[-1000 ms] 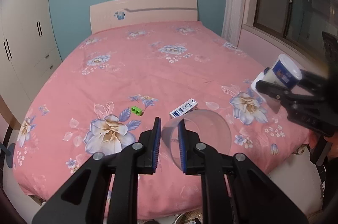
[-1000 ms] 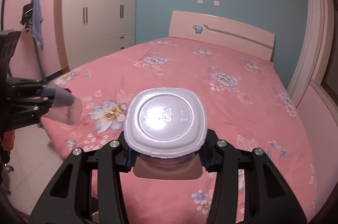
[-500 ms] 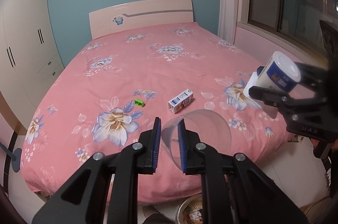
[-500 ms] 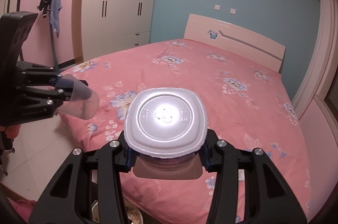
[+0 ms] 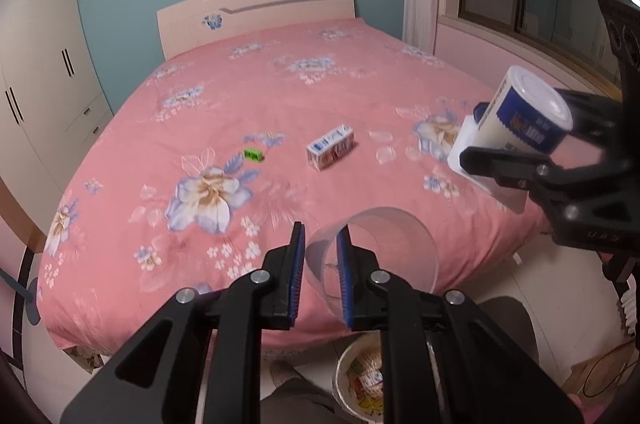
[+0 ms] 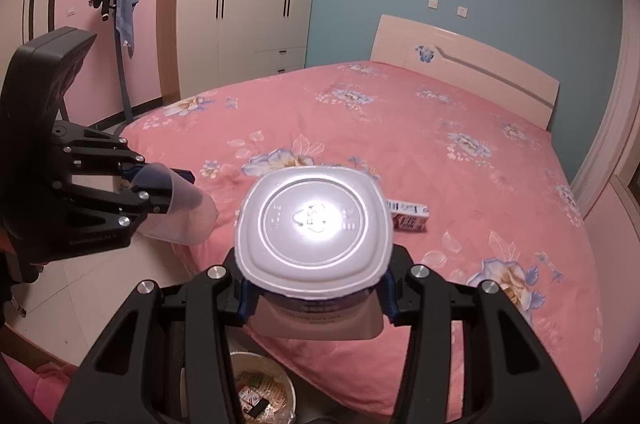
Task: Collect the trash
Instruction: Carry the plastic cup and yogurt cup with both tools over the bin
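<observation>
Here, the left tool (image 5: 320, 264) has its two fingers pinched on the wall of one clear plastic cup (image 5: 384, 248), one finger outside it and one inside its open mouth, so the gap between them is narrow. The cup hangs in the air past the foot edge of the bed (image 5: 280, 84), above a round trash bin (image 5: 360, 380) on the floor that already holds wrappers. Farther right, the right tool (image 6: 316, 288) is clamped on one white tub with a blue label (image 6: 314, 228), its fingers set wide around the sides; the tub's lid faces that tool's camera. It too is held off the bed, near the foot edge toward the right-hand corner.

Two pieces of trash lie on the pink flowered bedspread: one small green scrap (image 5: 253, 154) toward the left, and one small carton (image 5: 330, 146) just right of it, both in the middle of the foot half. One bin, one cup, one tub in all.
</observation>
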### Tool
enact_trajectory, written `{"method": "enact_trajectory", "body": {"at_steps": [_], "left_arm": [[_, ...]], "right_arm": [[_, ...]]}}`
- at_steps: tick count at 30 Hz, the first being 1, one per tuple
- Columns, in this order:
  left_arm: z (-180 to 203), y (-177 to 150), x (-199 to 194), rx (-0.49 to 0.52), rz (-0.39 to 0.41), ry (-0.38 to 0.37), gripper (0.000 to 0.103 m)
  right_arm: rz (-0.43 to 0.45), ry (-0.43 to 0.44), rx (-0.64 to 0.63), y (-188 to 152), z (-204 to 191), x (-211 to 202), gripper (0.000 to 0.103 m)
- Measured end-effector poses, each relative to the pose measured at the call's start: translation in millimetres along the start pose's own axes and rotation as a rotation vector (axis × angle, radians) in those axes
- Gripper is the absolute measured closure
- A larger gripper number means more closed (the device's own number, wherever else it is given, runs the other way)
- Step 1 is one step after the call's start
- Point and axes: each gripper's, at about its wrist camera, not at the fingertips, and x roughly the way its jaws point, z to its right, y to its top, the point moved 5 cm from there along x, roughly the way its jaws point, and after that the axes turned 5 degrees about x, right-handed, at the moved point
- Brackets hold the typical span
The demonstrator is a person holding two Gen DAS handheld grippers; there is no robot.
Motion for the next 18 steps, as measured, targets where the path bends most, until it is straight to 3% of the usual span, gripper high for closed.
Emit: {"method": "enact_trajectory", "body": {"at_steps": [18], "left_arm": [[28.2,-78.5,65.9,0.007,-0.178,-0.070,0.084]], "right_arm": [[-0.165,0.027,0.012,-86.0,-15.8,56.1,0.055]]}}
